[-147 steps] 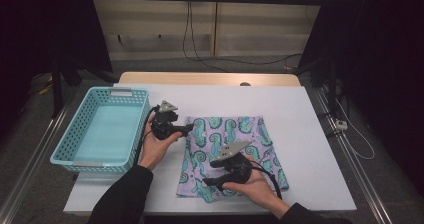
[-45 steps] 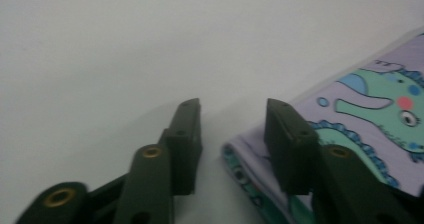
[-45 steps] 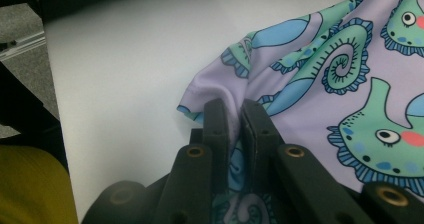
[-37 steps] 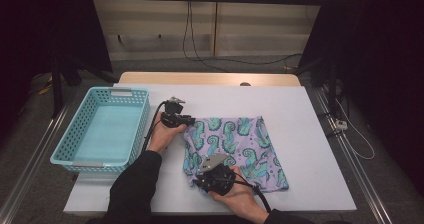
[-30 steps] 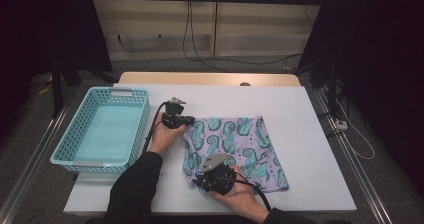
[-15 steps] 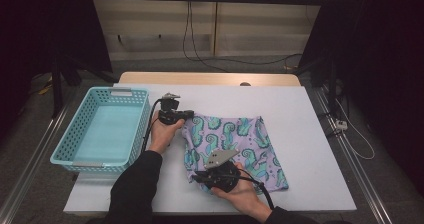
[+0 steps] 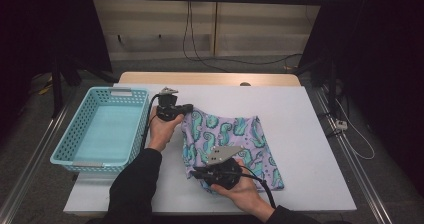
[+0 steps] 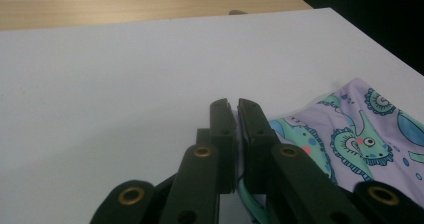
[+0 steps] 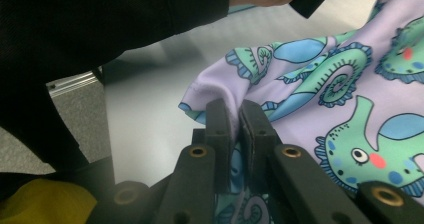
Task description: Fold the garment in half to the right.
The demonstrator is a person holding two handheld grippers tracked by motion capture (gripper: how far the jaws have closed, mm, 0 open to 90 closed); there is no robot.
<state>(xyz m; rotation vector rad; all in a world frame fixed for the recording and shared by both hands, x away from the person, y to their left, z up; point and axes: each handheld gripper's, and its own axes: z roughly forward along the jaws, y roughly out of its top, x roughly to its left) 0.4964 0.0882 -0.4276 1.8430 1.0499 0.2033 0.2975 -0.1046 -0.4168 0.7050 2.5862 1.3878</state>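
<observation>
Pinching the seahorse-print cloth [image 7: 235, 144] at two corners, my left gripper [image 8: 236, 129] has its fingers closed on the far corner beside the blue basket [image 7: 102, 129], my right gripper [image 9: 235, 126] on the near corner, cloth lying across the white worktop [image 7: 300, 114].

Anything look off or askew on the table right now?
Nothing damaged or spilled. The cloth lies rumpled and crooked, pinched at its left corners by the left gripper and the right gripper. The basket sits squarely at the left.
</observation>
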